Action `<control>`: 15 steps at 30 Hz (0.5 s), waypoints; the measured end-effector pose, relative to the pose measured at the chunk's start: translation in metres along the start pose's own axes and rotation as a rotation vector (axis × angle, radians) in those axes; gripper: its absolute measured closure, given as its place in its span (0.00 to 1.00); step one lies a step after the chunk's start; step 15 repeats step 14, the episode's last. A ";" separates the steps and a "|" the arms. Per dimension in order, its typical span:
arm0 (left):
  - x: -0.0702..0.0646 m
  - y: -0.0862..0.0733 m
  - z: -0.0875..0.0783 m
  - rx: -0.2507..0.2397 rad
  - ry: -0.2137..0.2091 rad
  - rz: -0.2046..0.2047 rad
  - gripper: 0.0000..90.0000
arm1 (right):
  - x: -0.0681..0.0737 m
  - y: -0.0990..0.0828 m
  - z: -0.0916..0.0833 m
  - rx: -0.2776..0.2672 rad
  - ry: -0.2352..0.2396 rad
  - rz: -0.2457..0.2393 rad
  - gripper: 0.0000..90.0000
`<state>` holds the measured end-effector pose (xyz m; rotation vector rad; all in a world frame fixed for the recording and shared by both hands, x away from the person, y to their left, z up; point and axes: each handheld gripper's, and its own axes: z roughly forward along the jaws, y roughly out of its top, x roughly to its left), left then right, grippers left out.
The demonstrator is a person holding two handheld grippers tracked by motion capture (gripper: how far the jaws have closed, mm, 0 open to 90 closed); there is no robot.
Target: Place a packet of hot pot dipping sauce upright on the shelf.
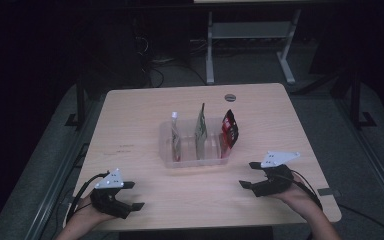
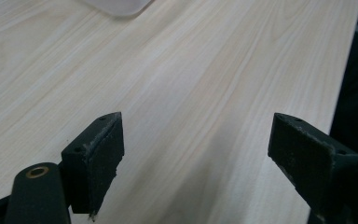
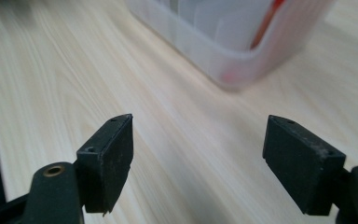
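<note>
Holding both grippers wide open and empty near the table's front edge, my right gripper (image 1: 250,175) is nearer than my left gripper (image 1: 133,195) to the clear plastic bin (image 1: 196,161) of upright snack packets (image 1: 200,131), just ahead-left of it.

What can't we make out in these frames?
- Print on the three packets in the clear bin: too small and dim, high view.
- Bin contents: blurred and cut off by the top edge, right gripper view.
- Bin corner: cut off by the top edge, left gripper view.
</note>
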<state>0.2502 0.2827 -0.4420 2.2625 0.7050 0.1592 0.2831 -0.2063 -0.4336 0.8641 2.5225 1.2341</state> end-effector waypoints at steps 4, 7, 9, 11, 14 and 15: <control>0.001 -0.002 0.001 0.023 0.010 0.009 0.20 | -0.002 -0.005 0.005 0.032 -0.009 -0.020 0.24; 0.002 -0.003 0.002 0.041 0.018 0.021 0.20 | -0.002 -0.006 0.005 0.038 -0.003 -0.016 0.24; 0.002 -0.003 0.003 0.046 0.020 0.028 0.20 | -0.002 -0.006 0.005 0.038 -0.002 -0.017 0.24; 0.001 -0.003 0.005 0.042 0.018 0.023 0.20 | -0.002 -0.006 0.004 0.034 0.001 -0.012 0.24; 0.001 -0.002 0.006 0.047 0.017 0.033 0.20 | -0.002 -0.006 0.004 0.027 0.003 -0.013 0.23; 0.001 -0.002 0.006 0.047 0.017 0.033 0.20 | -0.002 -0.006 0.004 0.027 0.003 -0.013 0.23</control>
